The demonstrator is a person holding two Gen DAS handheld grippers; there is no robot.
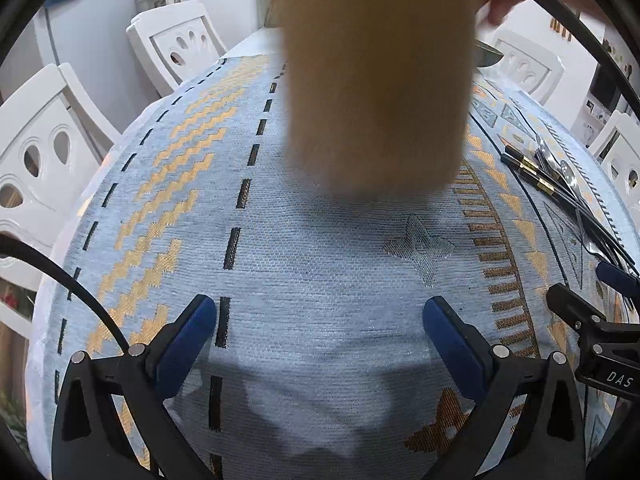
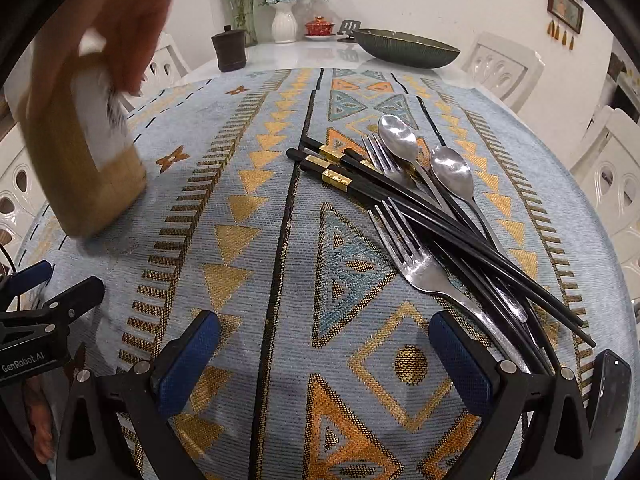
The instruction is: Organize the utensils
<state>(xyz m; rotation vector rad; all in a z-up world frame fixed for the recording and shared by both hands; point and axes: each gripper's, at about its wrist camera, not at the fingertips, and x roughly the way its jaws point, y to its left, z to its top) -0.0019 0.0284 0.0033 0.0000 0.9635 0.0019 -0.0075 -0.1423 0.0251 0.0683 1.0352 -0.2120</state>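
A blurred wooden utensil holder (image 1: 376,80) hangs upright just above the patterned tablecloth (image 1: 320,248), straight ahead of my open left gripper (image 1: 320,308). A person's bare hand (image 2: 120,20) grips the holder (image 2: 80,168), which bears a white label. A loose pile lies right of centre in the right wrist view: black chopsticks with gold bands (image 2: 400,196), two forks (image 2: 416,256), two spoons (image 2: 452,172). My right gripper (image 2: 324,324) stands open just short of the pile, its right finger beside the fork handles. The pile (image 1: 560,176) also shows at the left view's right edge.
At the table's far end stand a dark bowl (image 2: 406,50), a black lidded cup (image 2: 229,50), a white vase of flowers (image 2: 284,22) and a red teacup (image 2: 319,27). White chairs (image 1: 176,44) ring the table. Each gripper shows at the other view's edge.
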